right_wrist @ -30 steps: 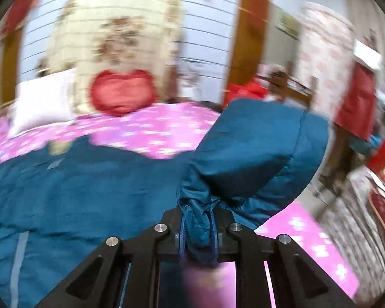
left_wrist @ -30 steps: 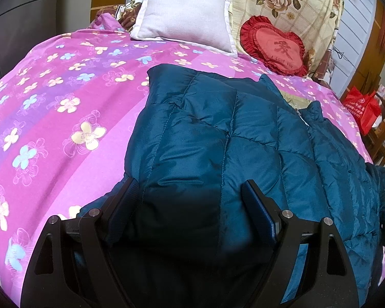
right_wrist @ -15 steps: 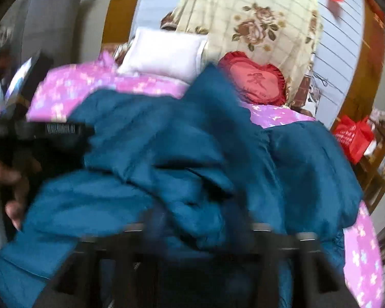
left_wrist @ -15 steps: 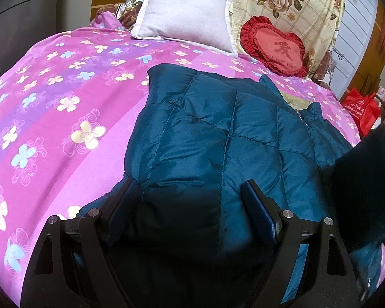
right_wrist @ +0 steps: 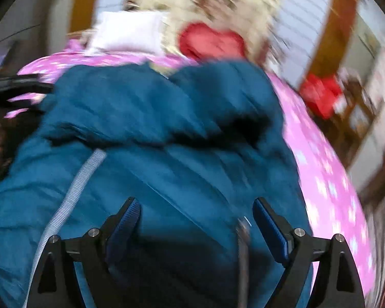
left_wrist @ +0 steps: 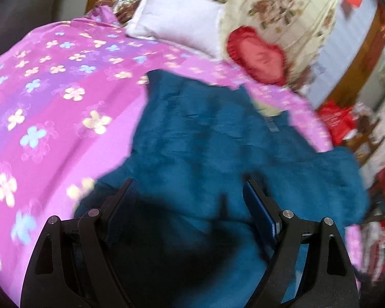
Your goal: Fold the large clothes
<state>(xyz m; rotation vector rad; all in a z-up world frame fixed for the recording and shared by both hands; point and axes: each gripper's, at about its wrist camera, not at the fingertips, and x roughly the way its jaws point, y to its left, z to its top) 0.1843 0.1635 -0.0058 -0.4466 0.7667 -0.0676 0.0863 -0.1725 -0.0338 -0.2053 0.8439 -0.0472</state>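
A large teal quilted jacket (left_wrist: pixel 205 141) lies spread on a pink flowered bedspread (left_wrist: pixel 51 107). In the right wrist view the jacket (right_wrist: pixel 166 128) has one side folded over onto its body, and a grey zipper strip (right_wrist: pixel 71 195) runs down its left part. My left gripper (left_wrist: pixel 190 192) is open over the jacket's near edge, holding nothing. My right gripper (right_wrist: pixel 196 210) is open just above the jacket, holding nothing. Both views are blurred by motion.
A white pillow (left_wrist: pixel 177 23), a red heart cushion (left_wrist: pixel 259 56) and a floral quilt (left_wrist: pixel 277 7) sit at the head of the bed. A red bag (left_wrist: pixel 338 120) and wooden furniture stand to the right of the bed. The other gripper and hand show at the left edge (right_wrist: pixel 2 102).
My right gripper carried the jacket's side over onto the body, let it go and now stands open. My left gripper stayed open and shifted slightly.
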